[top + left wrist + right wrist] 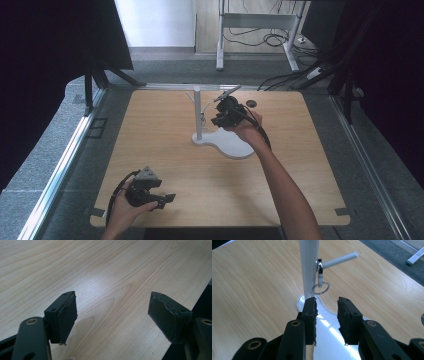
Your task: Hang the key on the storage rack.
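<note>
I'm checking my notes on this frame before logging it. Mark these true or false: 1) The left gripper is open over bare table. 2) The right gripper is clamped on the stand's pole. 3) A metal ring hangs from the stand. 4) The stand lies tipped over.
1) True: the left gripper is open above the wooden table.
2) False: the right gripper is open, short of the white stand.
3) True: the metal ring hangs there.
4) False: it stands upright.

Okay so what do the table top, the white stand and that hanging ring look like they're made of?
Table top: pale wood or wood-look laminate, visible grain, satin sheen. White stand: smooth and glossy, likely painted metal or plastic; its base mirrors light. Ring: thin, silvery, shiny, probably metal.
</note>
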`<action>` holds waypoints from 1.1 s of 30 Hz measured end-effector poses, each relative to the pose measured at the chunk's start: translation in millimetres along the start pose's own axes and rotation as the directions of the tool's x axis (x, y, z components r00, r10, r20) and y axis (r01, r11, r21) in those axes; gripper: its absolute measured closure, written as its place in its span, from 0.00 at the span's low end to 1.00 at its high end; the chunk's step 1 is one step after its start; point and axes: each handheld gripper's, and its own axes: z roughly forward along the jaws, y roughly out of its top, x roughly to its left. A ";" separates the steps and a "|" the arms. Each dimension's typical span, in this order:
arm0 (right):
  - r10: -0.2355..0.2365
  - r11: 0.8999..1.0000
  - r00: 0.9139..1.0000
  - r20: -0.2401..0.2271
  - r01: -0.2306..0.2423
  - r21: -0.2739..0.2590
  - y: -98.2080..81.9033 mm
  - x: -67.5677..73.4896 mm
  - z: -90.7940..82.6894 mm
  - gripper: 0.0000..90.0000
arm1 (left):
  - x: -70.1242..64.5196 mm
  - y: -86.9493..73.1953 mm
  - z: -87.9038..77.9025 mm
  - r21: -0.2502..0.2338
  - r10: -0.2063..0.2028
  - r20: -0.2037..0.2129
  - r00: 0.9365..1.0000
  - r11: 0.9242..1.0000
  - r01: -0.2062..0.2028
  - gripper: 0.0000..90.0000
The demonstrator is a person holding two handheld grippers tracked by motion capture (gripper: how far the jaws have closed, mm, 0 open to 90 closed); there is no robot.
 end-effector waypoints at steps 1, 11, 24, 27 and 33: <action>0.004 1.000 1.000 -0.002 -0.004 -0.002 -2.6 0.3 -2.0 0.76 | -0.2 0.0 0.3 0.000 0.000 -0.001 1.000 1.000 0.000 0.26; 0.014 1.000 1.000 -0.010 -0.014 -0.003 -41.7 3.6 -22.4 0.72 | -1.2 0.2 1.7 0.002 -0.002 -0.006 1.000 1.000 0.002 0.26; 0.091 0.994 0.996 -0.016 -0.092 -0.053 -124.1 6.0 -46.7 0.62 | -4.0 0.7 6.0 0.018 0.003 -0.011 1.000 1.000 -0.003 0.26; 0.112 0.991 0.994 -0.008 -0.112 -0.066 -137.1 10.7 -51.5 0.60 | -4.4 0.7 7.1 0.026 0.004 -0.017 1.000 1.000 -0.004 0.26; 0.095 0.992 0.995 -0.017 -0.096 -0.086 -154.5 24.6 -56.8 0.58 | -5.2 0.8 7.8 0.029 0.008 -0.017 1.000 1.000 -0.007 0.26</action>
